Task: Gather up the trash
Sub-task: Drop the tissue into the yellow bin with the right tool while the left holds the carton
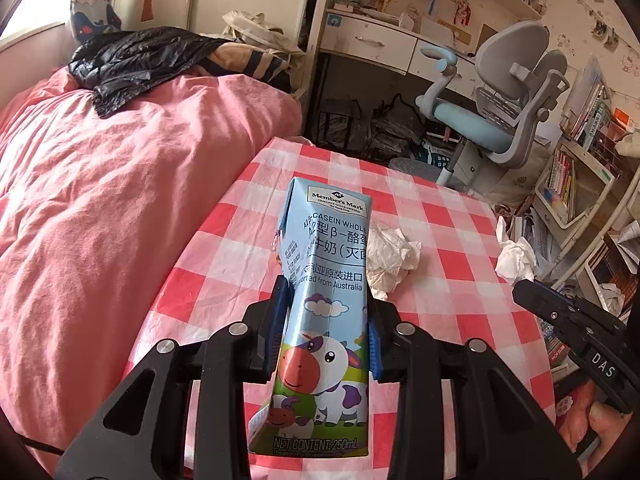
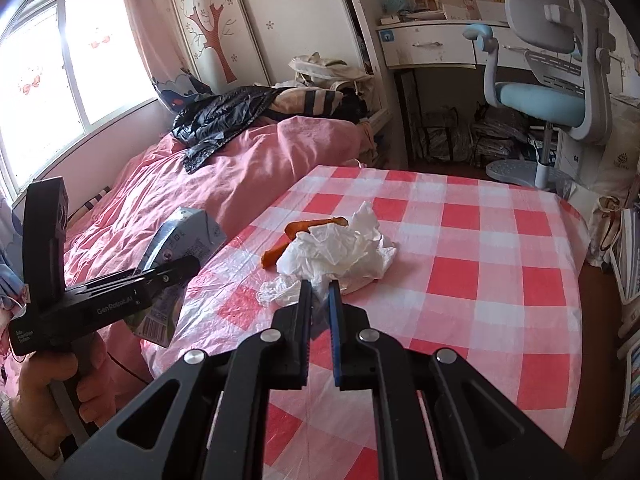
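Note:
My left gripper (image 1: pixel 329 300) is shut on a blue milk carton (image 1: pixel 324 304) with a cartoon cow and holds it above the left edge of the red-and-white checked table (image 1: pixel 452 264). The carton (image 2: pixel 180 236) and the left gripper (image 2: pixel 188 266) also show in the right wrist view. A crumpled white tissue (image 1: pixel 390 256) lies on the table behind the carton. My right gripper (image 2: pixel 320 290) is shut on the near edge of the crumpled tissue (image 2: pixel 340 252). An orange peel (image 2: pixel 308 230) lies just behind it. In the left wrist view the right gripper (image 1: pixel 520 288) holds tissue (image 1: pixel 516 258).
A bed with a pink duvet (image 1: pixel 100 184) runs along the table's left side, with a black jacket (image 1: pixel 136 60) on it. A desk (image 2: pixel 432 46) and a grey-blue swivel chair (image 2: pixel 560 92) stand behind the table. Bookshelves (image 1: pixel 576 184) crowd the right.

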Tool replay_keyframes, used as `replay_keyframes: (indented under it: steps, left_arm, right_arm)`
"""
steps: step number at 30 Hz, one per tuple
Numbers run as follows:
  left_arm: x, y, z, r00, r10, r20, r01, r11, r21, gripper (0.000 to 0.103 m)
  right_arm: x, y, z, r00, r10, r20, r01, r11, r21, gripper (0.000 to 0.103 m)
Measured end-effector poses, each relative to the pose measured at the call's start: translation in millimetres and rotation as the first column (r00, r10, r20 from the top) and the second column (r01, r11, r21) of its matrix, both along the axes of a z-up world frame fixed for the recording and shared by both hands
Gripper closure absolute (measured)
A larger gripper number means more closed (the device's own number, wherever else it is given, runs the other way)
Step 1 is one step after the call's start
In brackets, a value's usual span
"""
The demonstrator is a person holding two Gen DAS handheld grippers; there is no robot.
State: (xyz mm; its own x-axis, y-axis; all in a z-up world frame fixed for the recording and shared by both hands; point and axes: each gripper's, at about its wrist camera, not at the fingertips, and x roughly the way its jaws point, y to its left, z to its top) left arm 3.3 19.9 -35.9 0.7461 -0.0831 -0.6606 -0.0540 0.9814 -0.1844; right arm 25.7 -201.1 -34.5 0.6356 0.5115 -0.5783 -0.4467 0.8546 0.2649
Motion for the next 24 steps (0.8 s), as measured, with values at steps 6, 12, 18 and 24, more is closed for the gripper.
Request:
replay_keyframes:
  steps: [6,12,18,24]
  left_arm:
    - [-14,-5,12,0.998,-0.017,0.056,0.016,1.000,0.020,0.071]
    - [-26,-9,18,0.996,-0.027,0.085,0.024,0.999,0.034,0.071]
    - [-37,-11,20,0.994,-0.034,0.099,0.030,0.999,0.043,0.071]
    - [-48,-10,22,0.993,-0.038,0.115,0.033,0.999,0.043,0.071]
  right_arm:
    - [-31,8,7,0.998,0.039,0.051,-0.038,0.999,-0.009,0.094]
    - [-60,17,7,0.994,0.080,0.076,-0.076,0.996,-0.054,0.094]
    - [-79,25,4,0.990,0.119,0.071,-0.114,0.991,-0.071,0.094]
    - [-108,40,-14,0.981,0.192,-0.002,-0.191,0.976,-0.102,0.094]
